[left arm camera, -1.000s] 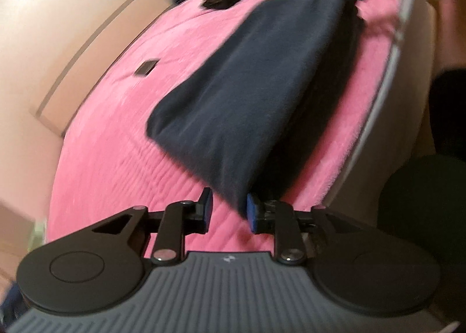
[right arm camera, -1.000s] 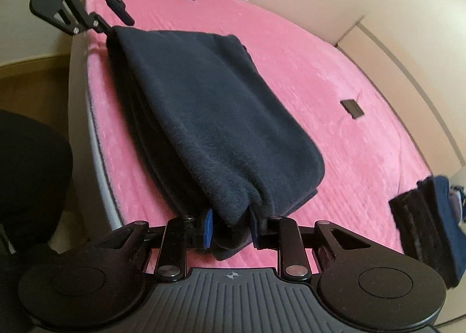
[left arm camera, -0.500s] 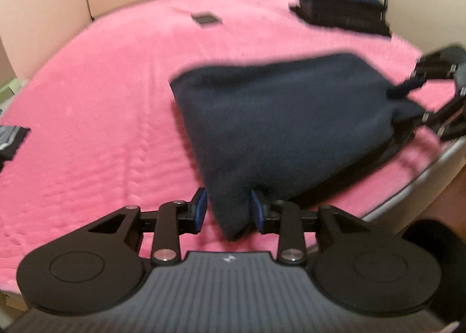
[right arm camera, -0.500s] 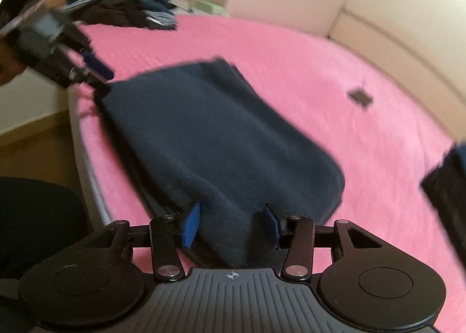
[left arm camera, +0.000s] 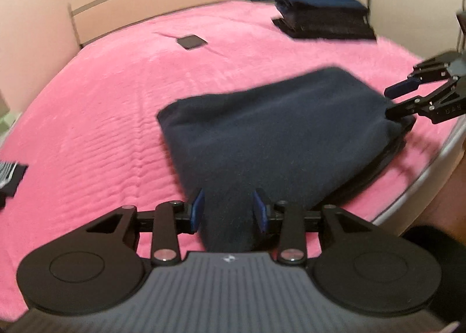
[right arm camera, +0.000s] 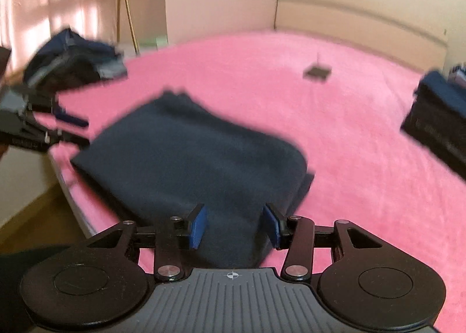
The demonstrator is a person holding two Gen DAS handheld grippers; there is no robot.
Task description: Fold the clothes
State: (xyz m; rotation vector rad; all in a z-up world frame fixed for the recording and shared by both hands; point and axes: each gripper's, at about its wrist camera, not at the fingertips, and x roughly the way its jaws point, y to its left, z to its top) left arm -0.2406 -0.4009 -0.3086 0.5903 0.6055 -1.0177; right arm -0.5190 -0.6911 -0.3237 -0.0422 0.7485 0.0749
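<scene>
Our left gripper and right gripper both spread, straddling near corners of the folded navy garment. It lies flat near the pink bed edge; the dark folded stack sits far right.

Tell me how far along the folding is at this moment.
Done: a neat stack of folded clothes sits at the far side of the pink bed, and the dark navy garment lies folded flat near the bed's edge. In hand: the left gripper and right gripper both stand open at its opposite ends, apparently letting go. Left: a loose heap of clothes awaits folding.
</scene>
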